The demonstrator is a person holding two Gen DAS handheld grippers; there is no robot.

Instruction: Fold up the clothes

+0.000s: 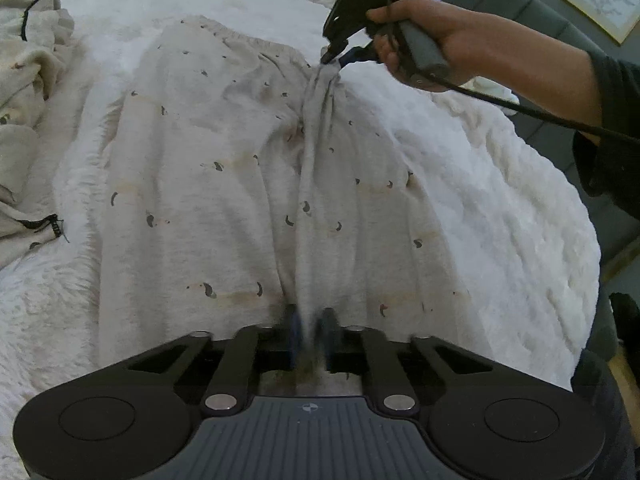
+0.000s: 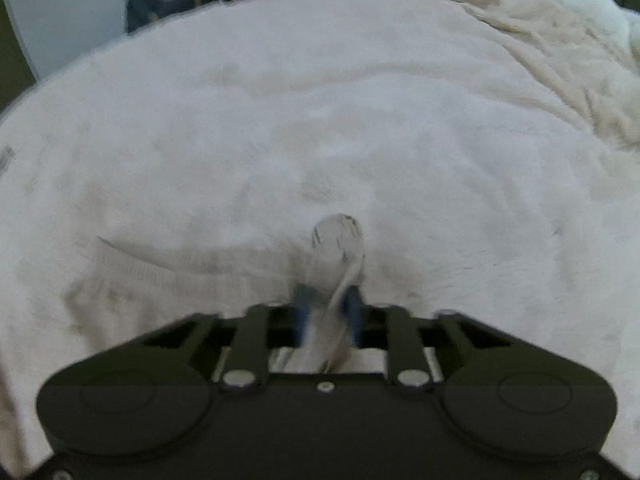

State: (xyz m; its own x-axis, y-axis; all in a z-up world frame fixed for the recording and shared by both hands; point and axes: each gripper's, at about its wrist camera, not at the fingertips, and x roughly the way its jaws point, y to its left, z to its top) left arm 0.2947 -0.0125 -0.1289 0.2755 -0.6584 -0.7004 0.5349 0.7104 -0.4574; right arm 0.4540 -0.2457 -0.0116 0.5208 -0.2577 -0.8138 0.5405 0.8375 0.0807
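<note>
A pair of light grey pants [image 1: 224, 168] with small dark moon shapes lies spread out on a fluffy white blanket [image 1: 500, 184] that covers the bed. A long ridge of the cloth is pulled up tight between the two grippers. The left gripper [image 1: 311, 326] is at the near end, and its two fingers are pinched close together on the cloth. The right gripper [image 1: 334, 54] is at the far end, by the stretchy waist of the pants, and a hand [image 1: 432, 44] holds its grey handle. Its fingers are also squeezed on a bunch of the grey cloth, and in the right wrist view that bunch [image 2: 338, 240] pokes out past the blue finger pads [image 2: 354, 308]. That view is blurry. Another cream piece of clothing [image 1: 28, 80] with a dark trim sits crumpled at the left side of the bed, apart from the pants.
</note>
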